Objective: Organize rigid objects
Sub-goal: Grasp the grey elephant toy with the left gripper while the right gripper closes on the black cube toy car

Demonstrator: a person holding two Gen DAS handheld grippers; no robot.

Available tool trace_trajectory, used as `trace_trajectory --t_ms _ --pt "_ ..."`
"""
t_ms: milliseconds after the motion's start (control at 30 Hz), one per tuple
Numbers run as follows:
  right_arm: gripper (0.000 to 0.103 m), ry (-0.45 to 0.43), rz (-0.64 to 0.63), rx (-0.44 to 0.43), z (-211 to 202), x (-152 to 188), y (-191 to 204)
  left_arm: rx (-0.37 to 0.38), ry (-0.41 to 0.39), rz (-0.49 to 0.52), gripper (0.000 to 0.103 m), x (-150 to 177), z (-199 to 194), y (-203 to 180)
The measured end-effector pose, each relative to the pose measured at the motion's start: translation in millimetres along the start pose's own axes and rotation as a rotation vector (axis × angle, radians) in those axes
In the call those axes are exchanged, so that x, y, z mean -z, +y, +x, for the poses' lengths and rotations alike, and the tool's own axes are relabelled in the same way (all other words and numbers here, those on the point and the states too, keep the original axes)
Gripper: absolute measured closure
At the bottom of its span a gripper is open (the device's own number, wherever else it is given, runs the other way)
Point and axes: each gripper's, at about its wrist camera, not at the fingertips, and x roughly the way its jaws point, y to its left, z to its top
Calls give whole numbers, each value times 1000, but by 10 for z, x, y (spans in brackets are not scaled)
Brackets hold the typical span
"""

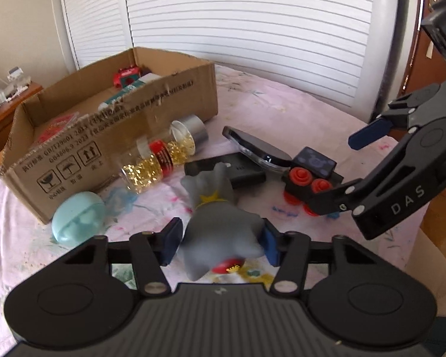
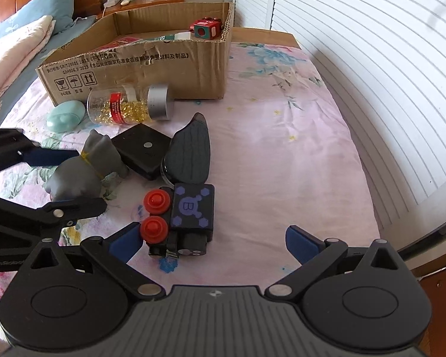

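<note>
My left tool [image 1: 220, 245] pinched the grey cat toy [image 1: 220, 223] across its body, in front of the cardboard box [image 1: 110, 125]; it looked light, rubbery, slightly squashy. My right tool [image 2: 214, 245] gaped wide over the toy truck [image 2: 181, 217], best gripped across its stiff, blocky sides.

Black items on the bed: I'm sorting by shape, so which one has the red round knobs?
The black toy block nearest the open right gripper. The flat square black box and curved dark case behind it have none.
</note>
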Motion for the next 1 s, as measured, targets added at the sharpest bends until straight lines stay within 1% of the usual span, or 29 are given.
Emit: trace_trajectory --t_ms 67,300,400,500,567,633,833,1000 --pt "0 -1 -6 3 -6 -3 11 0 1 -3 49 6 -9 5" --pt "0 -7 -33 -12 -31 2 53 -69 43 -19 49 186 -203 137" --pt "0 -5 -45 -30 -14 20 79 -88 63 -29 48 281 -307 217" --pt "0 -3 -56 -36 34 31 121 -103 66 -14 47 328 -351 228" --pt "3 -4 -58 -44 62 37 144 -109 64 -2 46 337 -349 216" --pt "9 -4 -58 -51 83 33 162 -109 67 7 44 330 -328 211" --pt "22 -40 -88 -39 91 4 225 -104 68 19 42 323 -290 209" --pt "31 -51 -102 -36 78 -9 258 -103 64 29 40 310 -273 211"
